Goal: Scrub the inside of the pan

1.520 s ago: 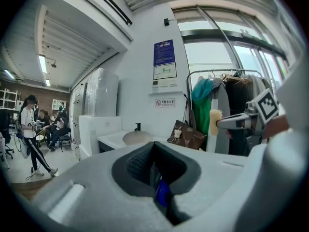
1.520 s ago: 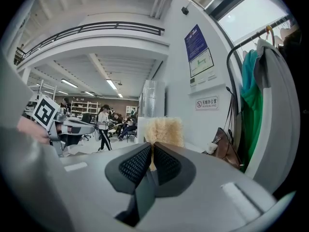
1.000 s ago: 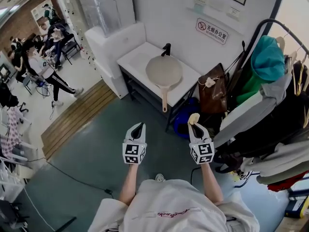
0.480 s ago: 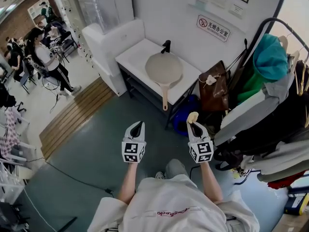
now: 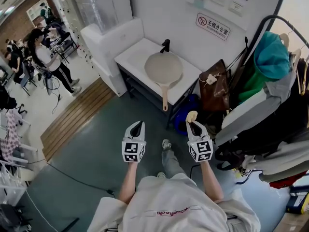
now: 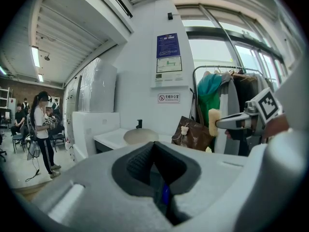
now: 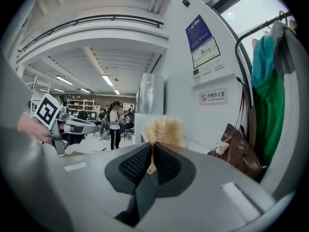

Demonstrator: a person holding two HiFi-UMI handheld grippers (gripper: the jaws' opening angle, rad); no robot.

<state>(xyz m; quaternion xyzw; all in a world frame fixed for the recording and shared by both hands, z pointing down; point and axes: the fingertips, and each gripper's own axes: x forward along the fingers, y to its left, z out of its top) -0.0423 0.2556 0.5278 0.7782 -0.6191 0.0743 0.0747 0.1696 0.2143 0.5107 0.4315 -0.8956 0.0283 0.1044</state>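
Change: over the past second the person's foot (image 5: pixel 166 144) had stepped forward between the two grippers, and the white counter (image 5: pixel 133 57) had drawn slightly closer. The grippers kept their places in the head view.
Progress: by my reading, nothing was scrubbed yet. The approach was under way, and reaching the pan, steadying it and scrubbing its inside all remained.
Arms: both forearms were stretched forward side by side, level with each other, over bare floor.
Left gripper (image 5: pixel 137 127): its claw was pressed together on nothing.
Right gripper (image 5: pixel 193 123): its claw pinched a pale, fibrous scrubber (image 5: pixel 192 115), whose tuft stood out past the tips.
Pan (image 5: pixel 164 67): it lay flat toward the counter's right end, well ahead of both grippers, with its handle reaching over the front edge.
Faucet (image 5: pixel 166 45): a black one stood at the counter's back edge, just behind the pan.
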